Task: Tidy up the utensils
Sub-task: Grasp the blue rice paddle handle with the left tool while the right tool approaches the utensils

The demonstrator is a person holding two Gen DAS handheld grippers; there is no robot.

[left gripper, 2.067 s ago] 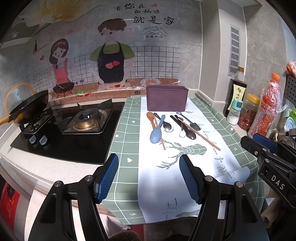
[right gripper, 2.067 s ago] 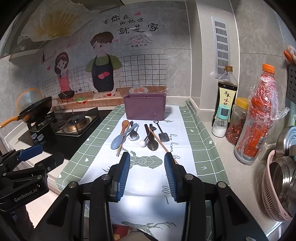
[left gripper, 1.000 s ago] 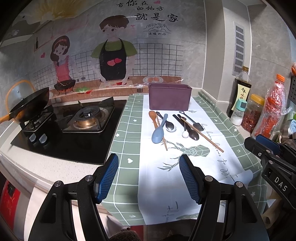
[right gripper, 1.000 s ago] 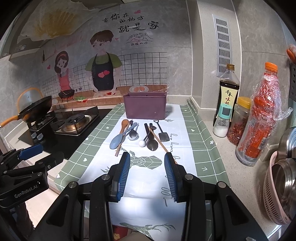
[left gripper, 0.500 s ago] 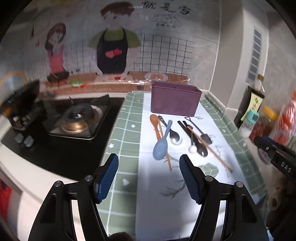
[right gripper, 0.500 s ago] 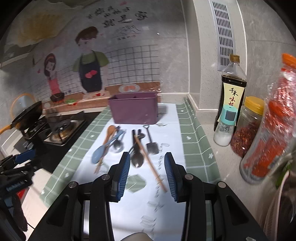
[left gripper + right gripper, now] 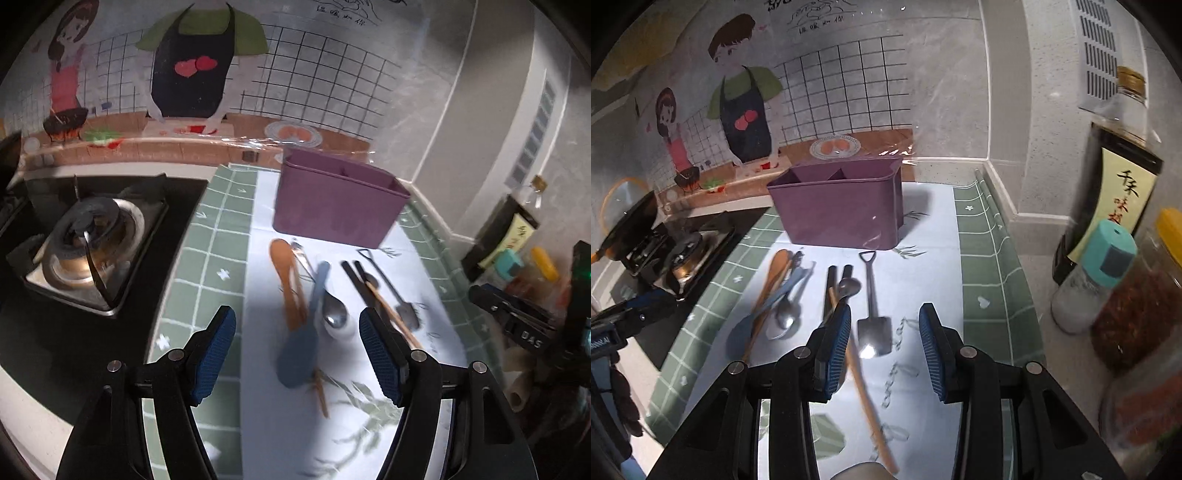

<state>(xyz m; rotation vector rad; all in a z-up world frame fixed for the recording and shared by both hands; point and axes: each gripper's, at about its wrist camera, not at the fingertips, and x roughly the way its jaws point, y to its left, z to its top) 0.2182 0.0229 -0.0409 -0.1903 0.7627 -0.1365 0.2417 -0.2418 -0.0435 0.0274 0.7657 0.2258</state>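
A purple divided utensil holder (image 7: 338, 206) (image 7: 842, 206) stands at the back of the white mat. Loose utensils lie in front of it: a wooden spoon (image 7: 286, 275) (image 7: 772, 273), a blue spoon (image 7: 301, 350) (image 7: 744, 332), a metal spoon (image 7: 334, 314) (image 7: 783, 317), dark utensils (image 7: 831, 284), a wooden chopstick (image 7: 864, 387) and a small metal shovel spoon (image 7: 873, 332). My left gripper (image 7: 297, 358) is open above the blue spoon's bowl. My right gripper (image 7: 882, 343) is open around the shovel spoon's blade.
A gas stove (image 7: 88, 247) lies left of the mat. A soy sauce bottle (image 7: 1115, 177), a white shaker with a teal cap (image 7: 1093, 280) and a chili jar (image 7: 1141, 306) stand along the right wall. The green checked cloth (image 7: 990, 273) runs under the white mat.
Both grippers have moved forward and down toward the utensils. The left is now over the blue spoon, the right over the shovel spoon. Both stay open.
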